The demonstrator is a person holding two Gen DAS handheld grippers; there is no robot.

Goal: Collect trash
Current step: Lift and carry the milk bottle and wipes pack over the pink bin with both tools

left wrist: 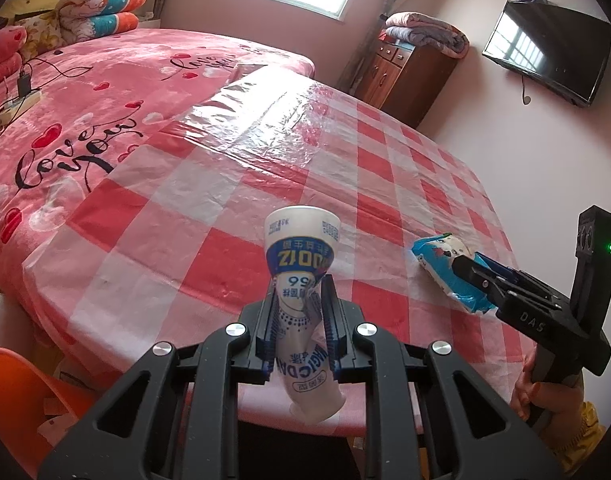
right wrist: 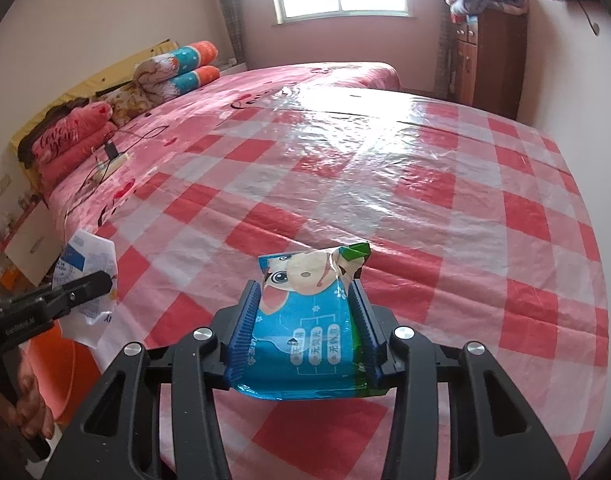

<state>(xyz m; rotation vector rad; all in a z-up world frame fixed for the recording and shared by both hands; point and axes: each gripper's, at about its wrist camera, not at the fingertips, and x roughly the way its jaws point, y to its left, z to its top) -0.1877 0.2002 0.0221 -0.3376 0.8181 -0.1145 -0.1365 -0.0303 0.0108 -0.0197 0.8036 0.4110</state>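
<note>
The left gripper [left wrist: 298,312] is nearest, and its fingers [left wrist: 270,322] are closed tight on a crushed paper cup [left wrist: 301,276], held above the near edge of the table [left wrist: 385,168]. The cup is white and blue with upside-down print; I read "MAGIC" and some digits, the rest is not clear. The right gripper [right wrist: 307,314] has its fingers [right wrist: 245,320] pressed on both sides of a blue wipes packet [right wrist: 305,328] (a cartoon animal face on it, and three white labels in Chinese). It too is held over the red-and-white check table cover. The letters "DAS" stand on the right gripper's body. Behind, the pink bed [left wrist: 85,120] cover says "Love you".
</note>
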